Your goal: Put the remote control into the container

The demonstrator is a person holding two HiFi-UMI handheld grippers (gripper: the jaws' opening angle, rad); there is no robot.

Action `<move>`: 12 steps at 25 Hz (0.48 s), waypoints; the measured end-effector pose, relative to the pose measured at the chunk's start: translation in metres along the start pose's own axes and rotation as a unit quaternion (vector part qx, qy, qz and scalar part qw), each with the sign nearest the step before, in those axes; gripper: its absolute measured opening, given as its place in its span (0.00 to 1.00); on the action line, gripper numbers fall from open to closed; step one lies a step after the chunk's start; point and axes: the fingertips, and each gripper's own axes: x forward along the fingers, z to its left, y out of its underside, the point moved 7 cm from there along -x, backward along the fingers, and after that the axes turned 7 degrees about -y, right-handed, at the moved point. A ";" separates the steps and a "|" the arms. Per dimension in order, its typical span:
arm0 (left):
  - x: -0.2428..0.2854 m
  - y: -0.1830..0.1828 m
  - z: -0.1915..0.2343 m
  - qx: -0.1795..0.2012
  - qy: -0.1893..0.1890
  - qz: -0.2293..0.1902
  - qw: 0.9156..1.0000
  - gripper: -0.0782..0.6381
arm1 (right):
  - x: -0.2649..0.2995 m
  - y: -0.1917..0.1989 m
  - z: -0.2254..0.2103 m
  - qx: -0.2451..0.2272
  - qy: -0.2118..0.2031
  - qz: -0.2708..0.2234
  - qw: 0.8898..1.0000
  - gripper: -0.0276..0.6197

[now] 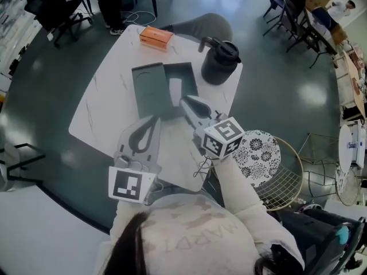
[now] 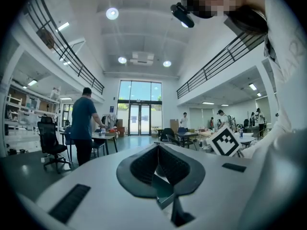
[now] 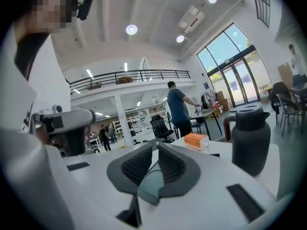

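Your right gripper (image 1: 186,102) and left gripper (image 1: 155,119) were both closed and empty. A pale strip inside the container (image 1: 148,88) was possibly the remote control (image 1: 176,93), leaving little to do.

Black jug (image 1: 219,62) just right of container (image 1: 150,90); orange box (image 1: 156,36) behind; left approach open.

Orange box (image 1: 156,36), seemingly grey-green container (image 1: 148,90)

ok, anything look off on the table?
Nothing stands out. The container lies open mid-table, the jug stands upright and the orange box sits near the far edge. The left gripper and right gripper are each shut on the container's near edge. No spill or damage shows.
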 end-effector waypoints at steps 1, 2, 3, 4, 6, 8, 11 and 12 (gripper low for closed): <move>-0.003 -0.002 -0.003 0.003 -0.003 -0.002 1.000 0.13 | -0.009 -0.006 0.009 -0.003 -0.004 -0.013 1.000 0.11; -0.006 -0.004 -0.006 0.008 -0.006 -0.004 1.000 0.13 | -0.018 -0.012 0.018 -0.006 -0.006 -0.026 1.000 0.11; -0.010 -0.006 -0.010 0.012 -0.008 -0.007 1.000 0.13 | -0.027 -0.018 0.027 -0.008 -0.007 -0.038 0.999 0.11; -0.013 -0.008 -0.013 0.016 -0.009 -0.010 1.000 0.13 | -0.036 -0.024 0.035 -0.012 -0.009 -0.049 0.999 0.11; -0.020 -0.012 -0.021 0.022 -0.006 -0.014 1.000 0.13 | -0.053 -0.034 0.053 -0.031 -0.010 -0.061 0.998 0.11; -0.023 -0.015 -0.027 0.026 0.007 -0.017 1.000 0.13 | -0.066 -0.044 0.073 -0.073 -0.004 -0.064 0.995 0.11; -0.027 -0.019 -0.032 0.027 0.030 -0.029 0.999 0.13 | -0.081 -0.054 0.098 -0.121 0.015 -0.069 0.990 0.11; -0.031 -0.021 -0.033 0.026 0.038 -0.032 0.998 0.13 | -0.084 -0.055 0.105 -0.123 0.020 -0.074 0.989 0.11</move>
